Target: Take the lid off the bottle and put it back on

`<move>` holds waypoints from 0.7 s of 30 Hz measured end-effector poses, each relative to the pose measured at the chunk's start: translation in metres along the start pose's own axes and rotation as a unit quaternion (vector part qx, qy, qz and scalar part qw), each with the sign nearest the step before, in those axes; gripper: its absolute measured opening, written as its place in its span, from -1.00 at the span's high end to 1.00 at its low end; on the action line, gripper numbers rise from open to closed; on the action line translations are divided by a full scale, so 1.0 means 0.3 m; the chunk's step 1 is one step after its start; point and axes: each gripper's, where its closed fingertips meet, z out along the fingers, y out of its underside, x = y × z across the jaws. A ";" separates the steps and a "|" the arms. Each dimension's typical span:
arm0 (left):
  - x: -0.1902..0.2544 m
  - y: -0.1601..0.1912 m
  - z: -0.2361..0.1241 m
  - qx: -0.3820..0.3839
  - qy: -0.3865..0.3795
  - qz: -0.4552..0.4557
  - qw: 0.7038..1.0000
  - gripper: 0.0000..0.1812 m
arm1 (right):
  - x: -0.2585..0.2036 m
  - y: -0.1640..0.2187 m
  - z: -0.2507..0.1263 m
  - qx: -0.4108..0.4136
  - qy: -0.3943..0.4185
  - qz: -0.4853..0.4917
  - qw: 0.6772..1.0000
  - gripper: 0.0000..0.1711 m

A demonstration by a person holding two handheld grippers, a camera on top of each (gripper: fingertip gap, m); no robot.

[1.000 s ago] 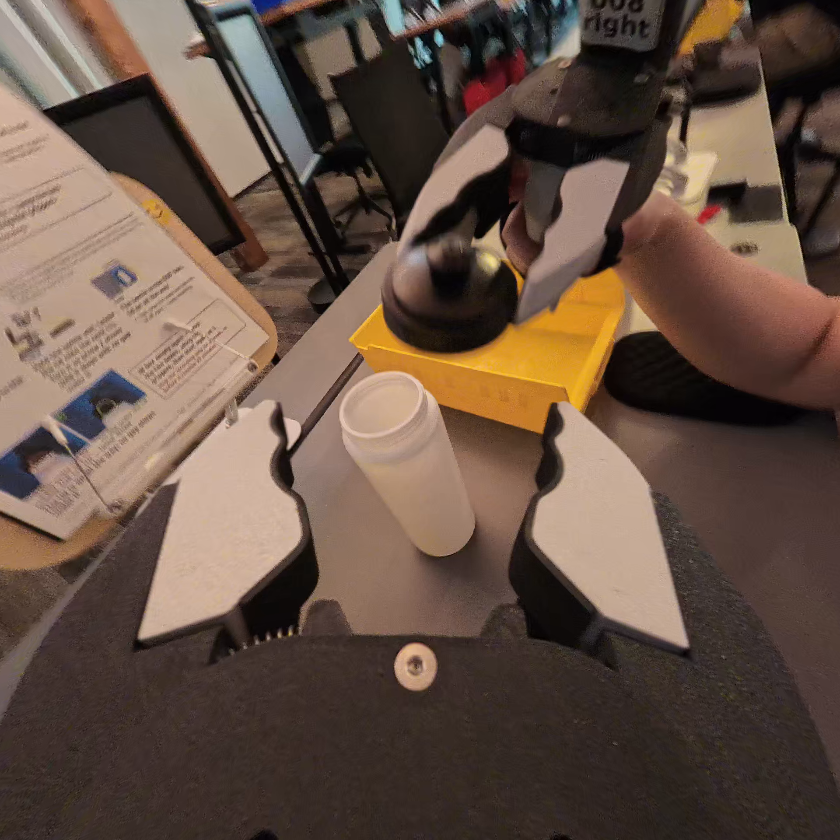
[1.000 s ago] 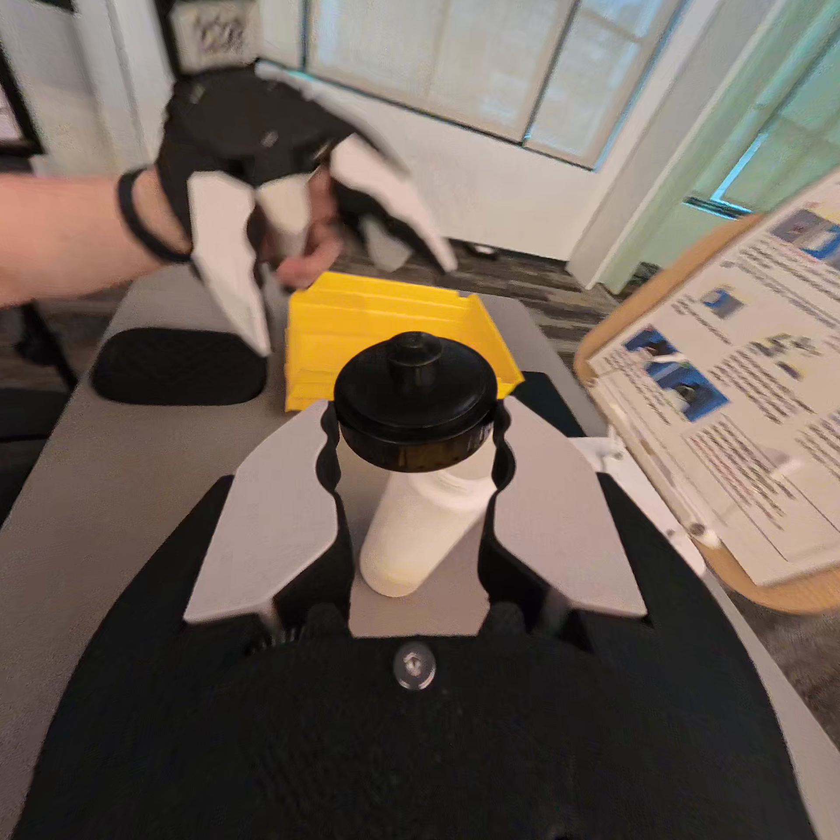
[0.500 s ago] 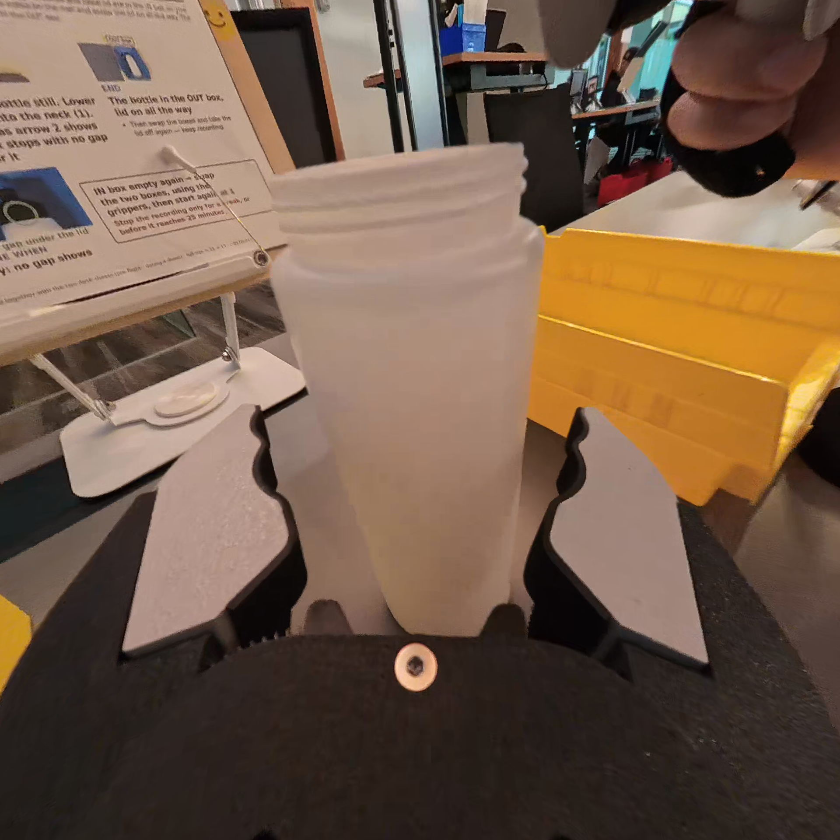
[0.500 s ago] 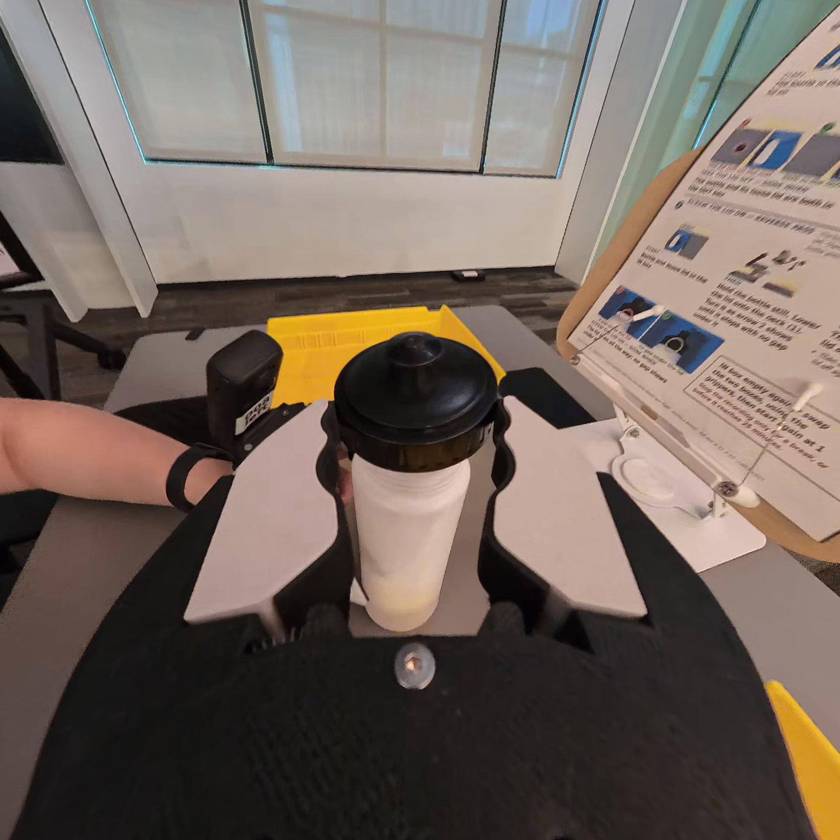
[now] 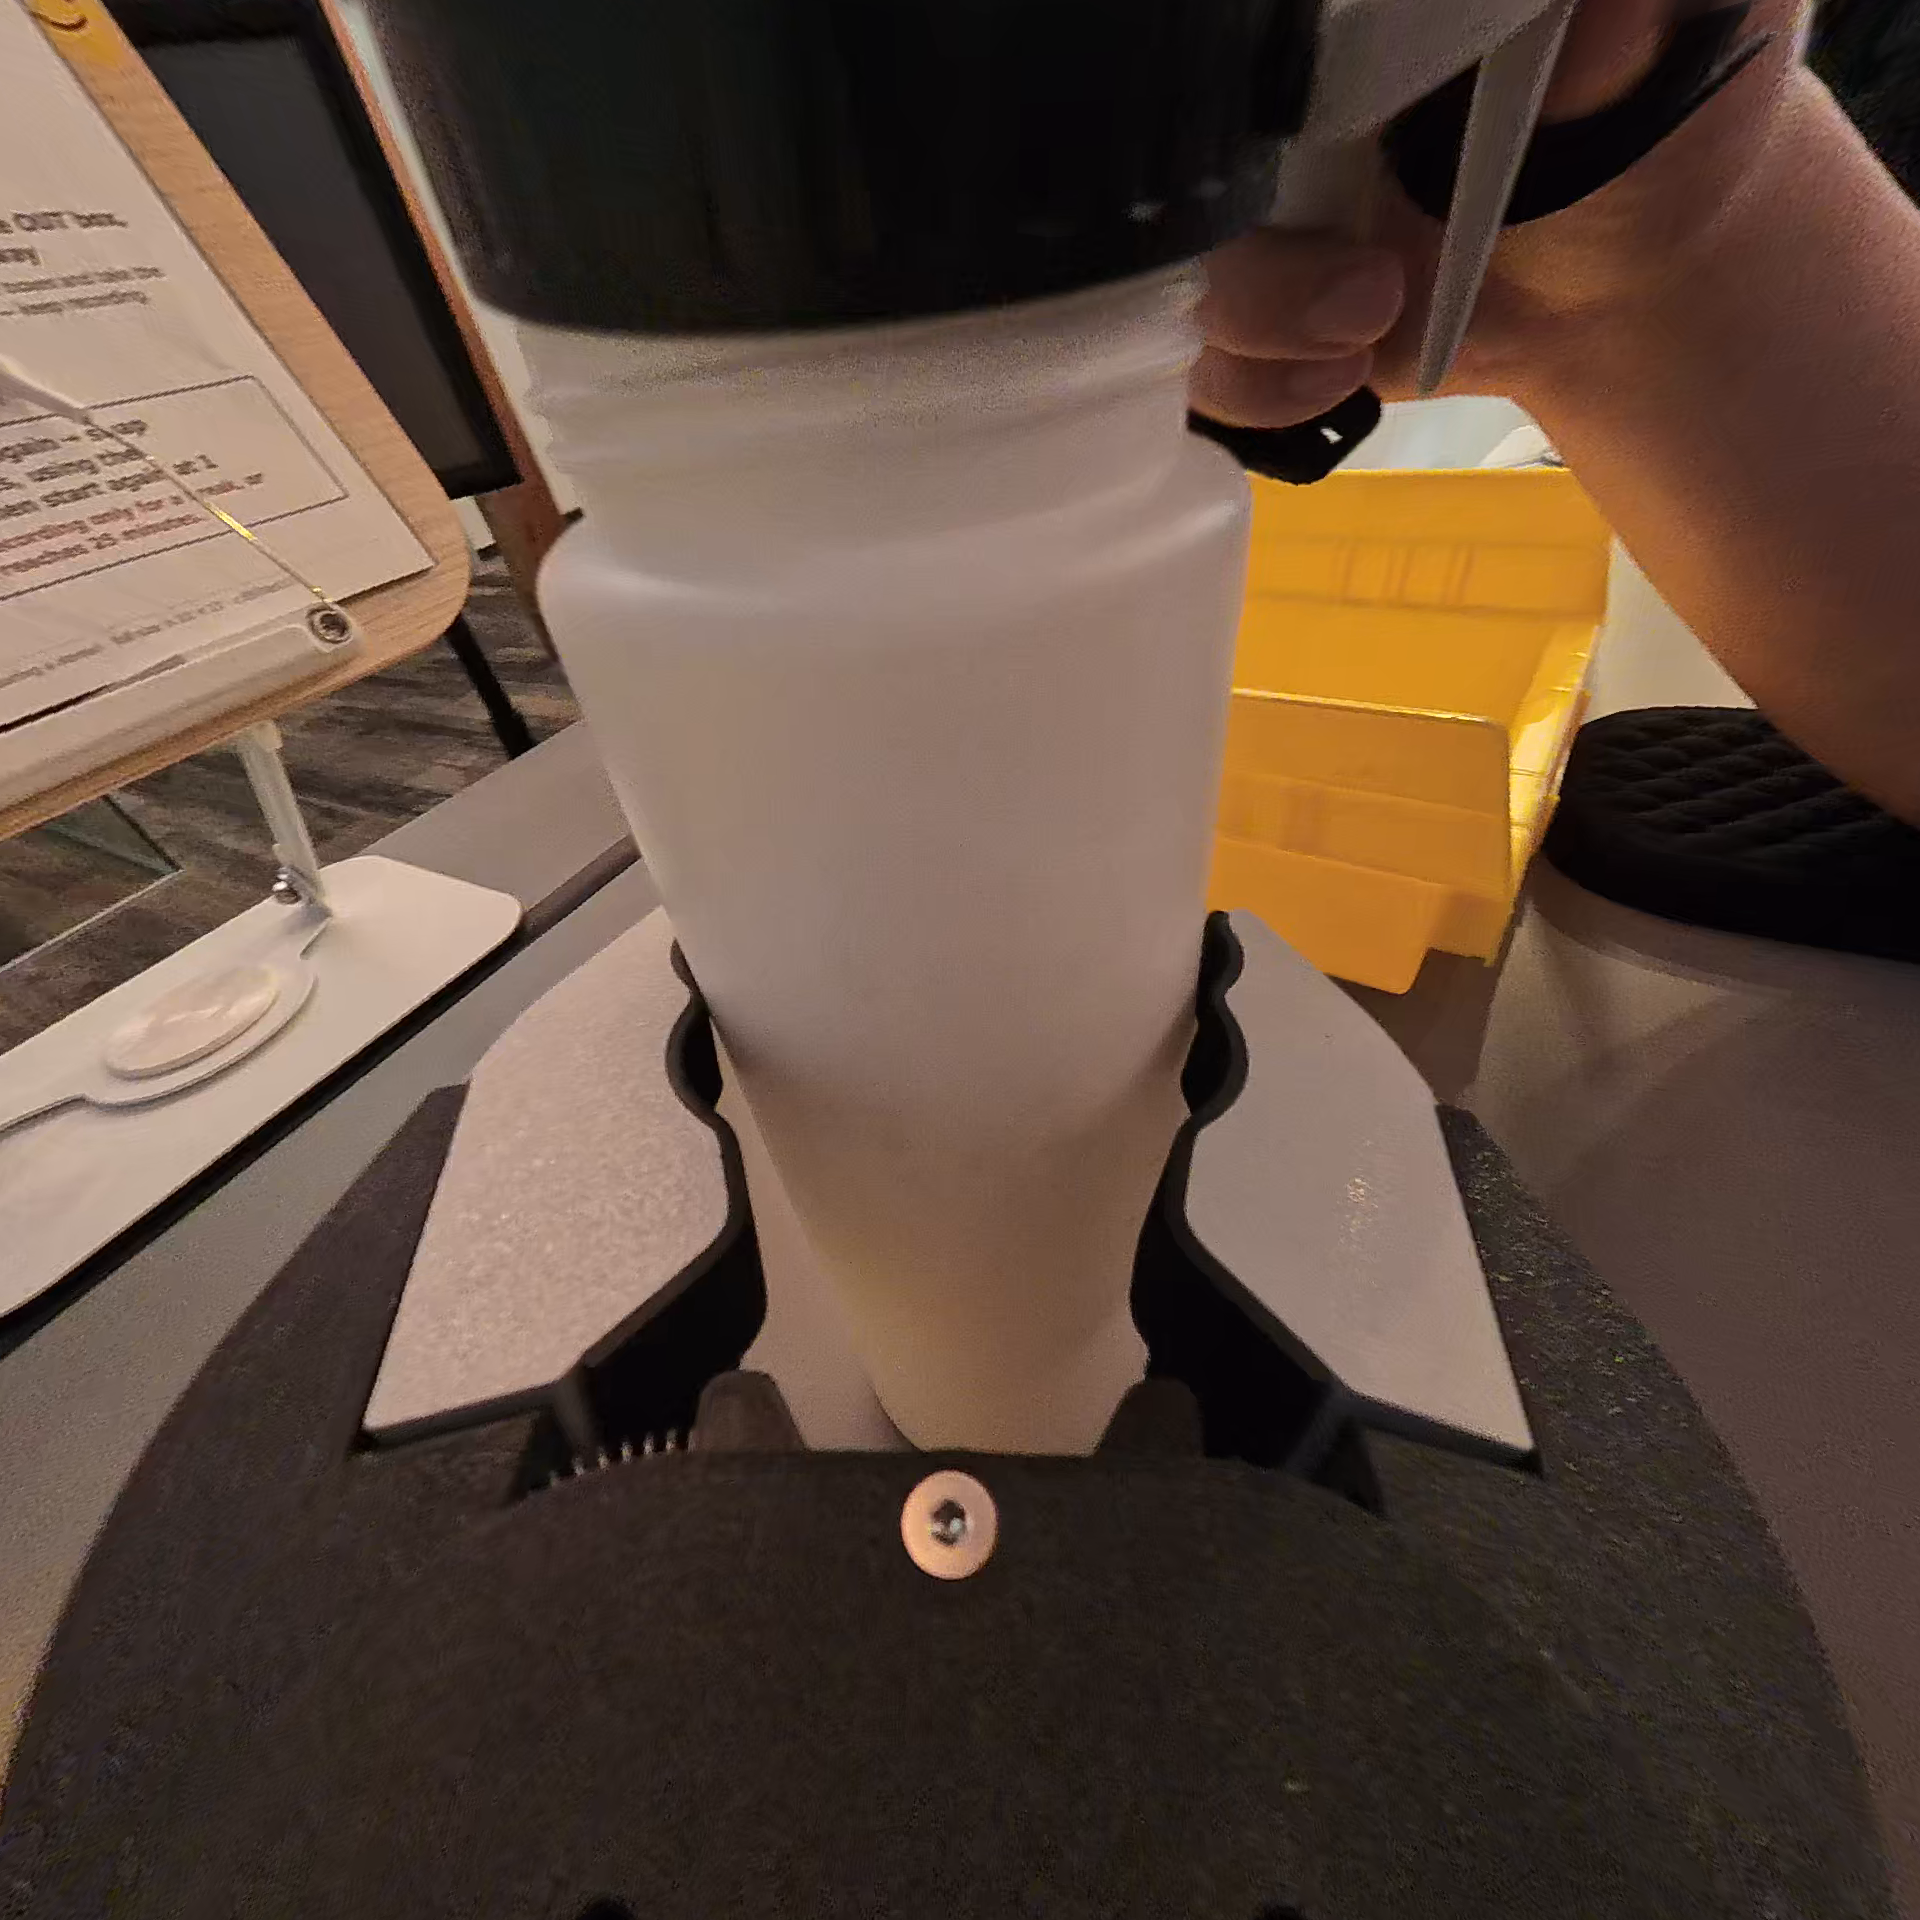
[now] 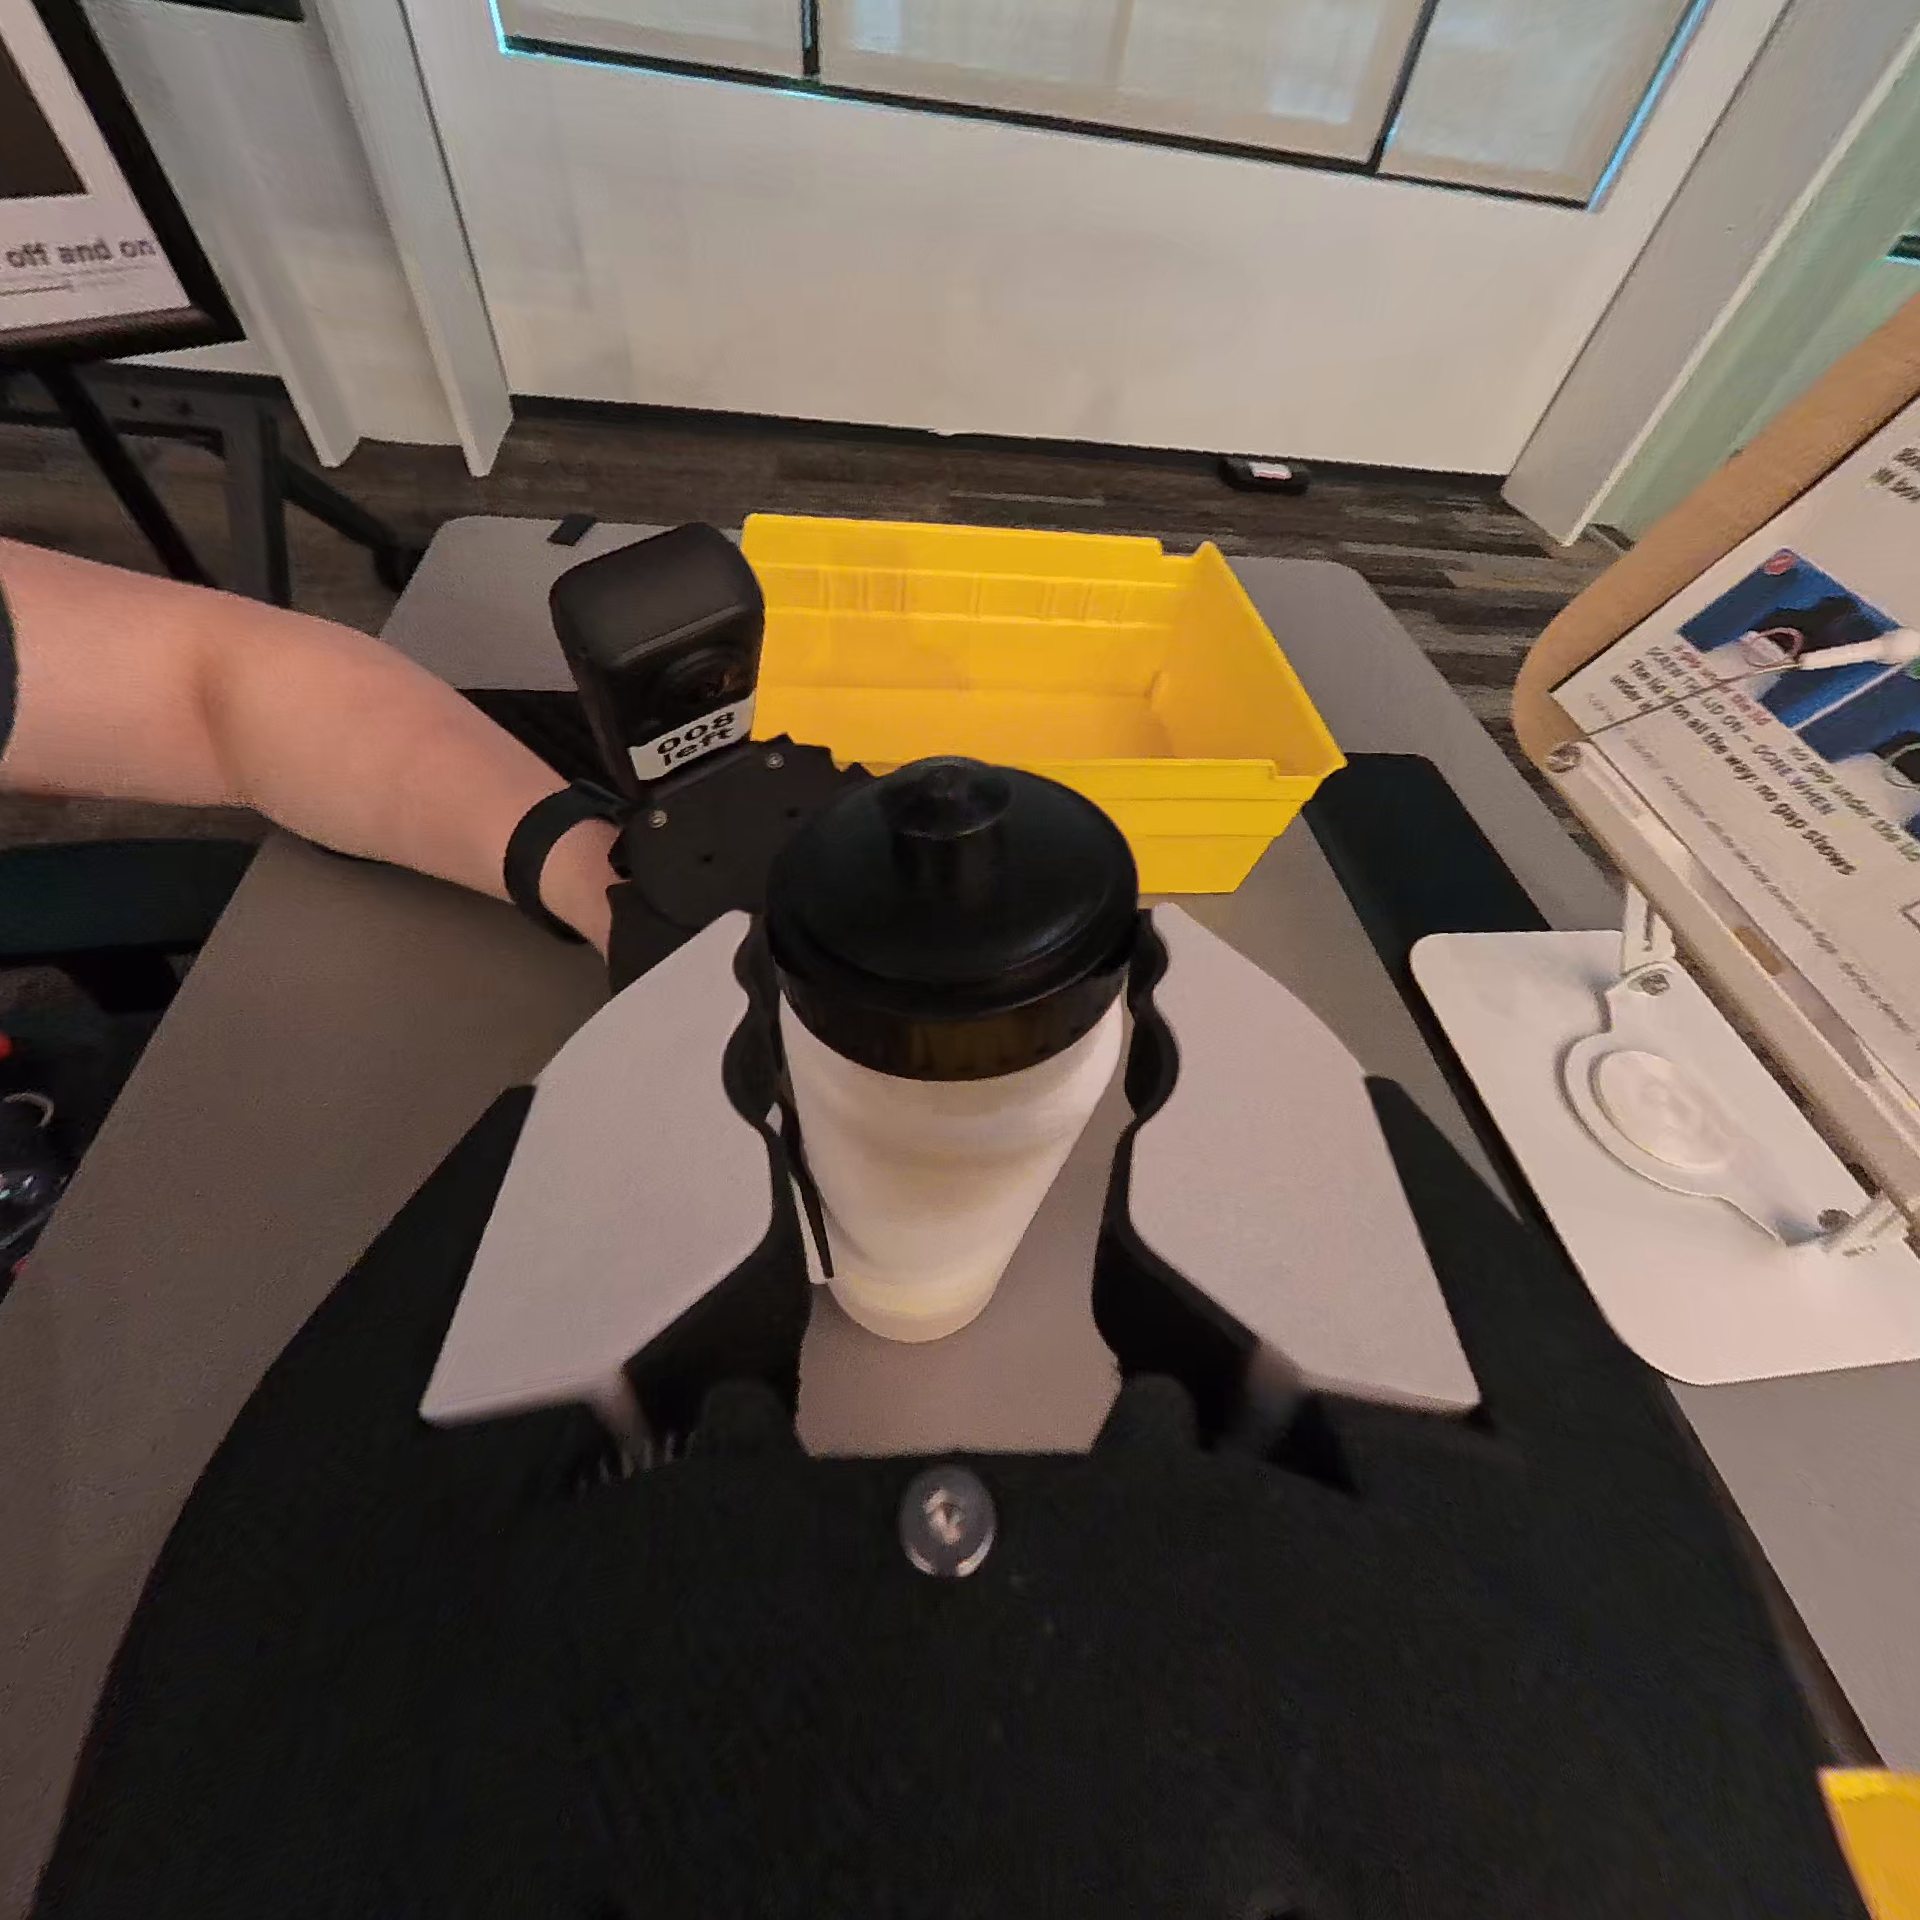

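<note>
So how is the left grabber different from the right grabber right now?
The left gripper squeezes the white bottle low on its body, while the right gripper squeezes the black lid on top. The left comes in from the side, low over the table; the right looks down from above. Both are shut on something.

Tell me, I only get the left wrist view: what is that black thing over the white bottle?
Observer: The right wrist view shows a domed black lid with a spout on top, sitting on the bottle.
Operator: What holds it there?
Observer: The right tool, with one finger against each side of the lid.
Operator: Is anything in the yellow bin behind it?
Observer: Seen from above, the yellow bin looks empty.
</note>
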 end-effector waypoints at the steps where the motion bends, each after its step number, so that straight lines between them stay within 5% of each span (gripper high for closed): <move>1: 0.007 -0.001 0.003 0.001 0.008 -0.001 1.000 0.01 | -0.002 0.008 0.002 -0.007 -0.005 -0.001 1.000 0.22; 21: 0.312 -0.043 -0.060 0.073 0.305 0.009 0.949 0.02 | -0.234 0.041 -0.092 0.073 -0.299 -0.022 0.951 0.22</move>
